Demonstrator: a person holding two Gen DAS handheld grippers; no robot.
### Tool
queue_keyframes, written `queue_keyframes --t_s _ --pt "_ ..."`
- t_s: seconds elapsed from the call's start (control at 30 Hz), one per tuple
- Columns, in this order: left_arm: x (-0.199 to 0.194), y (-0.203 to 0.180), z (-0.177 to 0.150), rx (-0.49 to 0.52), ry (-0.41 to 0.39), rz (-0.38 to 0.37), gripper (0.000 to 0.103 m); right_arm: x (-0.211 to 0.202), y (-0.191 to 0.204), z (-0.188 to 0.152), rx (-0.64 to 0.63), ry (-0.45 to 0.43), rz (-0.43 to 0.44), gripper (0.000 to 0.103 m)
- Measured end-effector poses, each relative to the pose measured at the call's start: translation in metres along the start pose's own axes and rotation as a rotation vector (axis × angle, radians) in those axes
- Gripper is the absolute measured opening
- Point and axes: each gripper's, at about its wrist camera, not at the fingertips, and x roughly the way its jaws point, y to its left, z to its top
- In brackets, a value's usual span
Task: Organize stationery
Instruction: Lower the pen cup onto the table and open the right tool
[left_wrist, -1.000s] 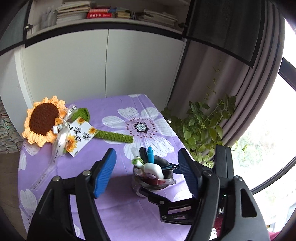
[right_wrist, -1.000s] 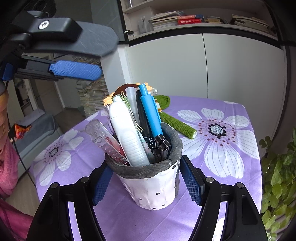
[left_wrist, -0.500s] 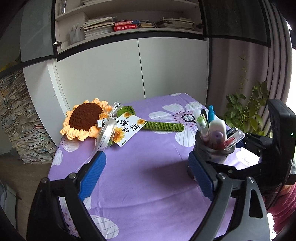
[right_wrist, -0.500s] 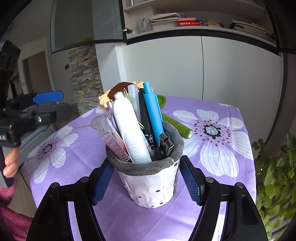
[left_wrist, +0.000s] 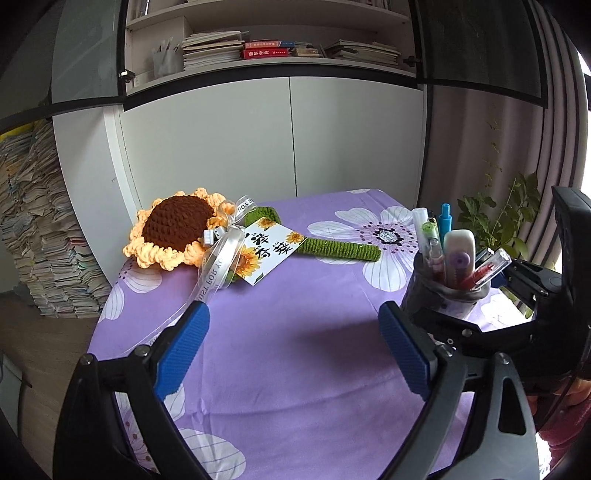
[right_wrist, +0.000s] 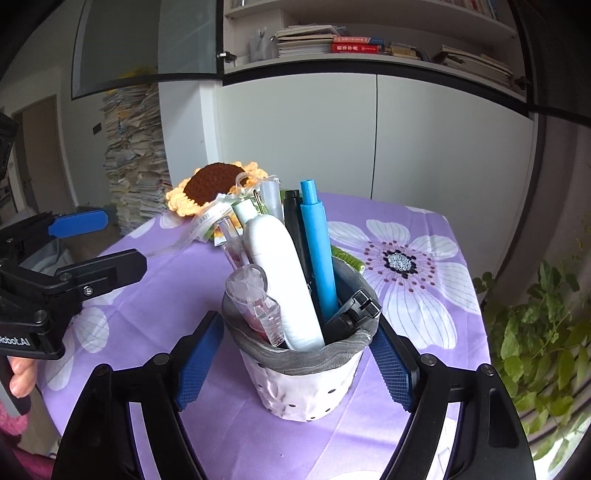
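A white dotted pen holder with a grey rim stands on the purple flowered tablecloth. It is packed with a blue pen, a black pen, a white correction-tape case and a clear tube. My right gripper straddles the holder. Its jaws are opening, and its blue pads stand a little off the holder's sides. My left gripper is open wide over bare cloth with nothing between its fingers. In its view the pen holder stands to the right.
A crocheted sunflower with a ribbon, a card and a green stem lies at the back left of the table. A leafy plant stands past the right edge. Stacked books and white cabinets stand behind.
The left gripper swung away from the pen holder to the left, sank lower and spread wider. The right gripper's pads came off the holder's sides.
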Motion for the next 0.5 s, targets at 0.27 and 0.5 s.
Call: queue_keyframes --t_s 0.27,0.5 --pt "0.002 0.015 -0.004 -0.055 0.001 -0.039 0.094 0.007 -0.002 0.001 0.048 0.022 -0.038 0.073" --pt "0.008 0.026 -0.010 -0.055 0.008 -0.026 0.094 0.008 0.001 0.004 0.078 0.023 -0.038 0.072"
